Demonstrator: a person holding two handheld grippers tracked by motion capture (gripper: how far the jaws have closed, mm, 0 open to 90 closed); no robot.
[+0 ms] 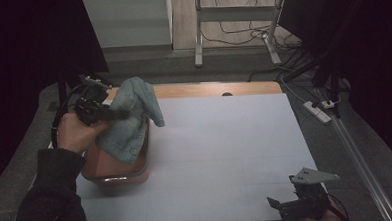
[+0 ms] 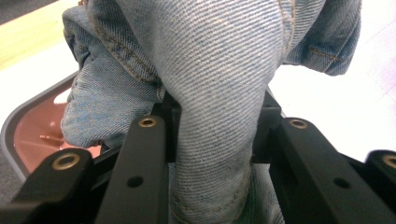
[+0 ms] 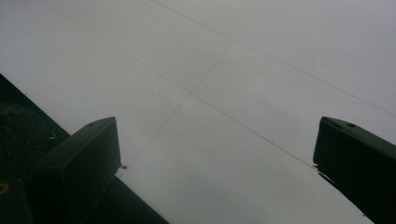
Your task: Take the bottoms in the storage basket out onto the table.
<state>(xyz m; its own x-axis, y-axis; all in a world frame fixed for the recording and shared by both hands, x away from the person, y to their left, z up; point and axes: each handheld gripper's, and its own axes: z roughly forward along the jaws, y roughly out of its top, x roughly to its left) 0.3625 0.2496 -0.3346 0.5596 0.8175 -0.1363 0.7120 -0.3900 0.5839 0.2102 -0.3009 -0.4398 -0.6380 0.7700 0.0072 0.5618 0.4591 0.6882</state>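
Observation:
A light blue denim garment (image 1: 129,113) hangs bunched over a reddish-brown tub (image 1: 117,173) at the table's left. My left gripper (image 1: 118,114) is shut on the denim and holds it above the tub. In the left gripper view a thick fold of denim (image 2: 215,93) is squeezed between the two black jaws, with the left gripper (image 2: 215,128) around it and the tub's pink inside (image 2: 37,140) below at the left. My right gripper (image 1: 277,206) rests at the table's front right corner; in the right gripper view the right gripper (image 3: 215,158) stands open over bare white table.
The white table top (image 1: 226,154) spreads between the tub and the right gripper. A wooden strip (image 1: 218,88) runs along its far edge. Beyond it are metal desk legs (image 1: 199,38), cables and a power strip (image 1: 318,111) on the floor.

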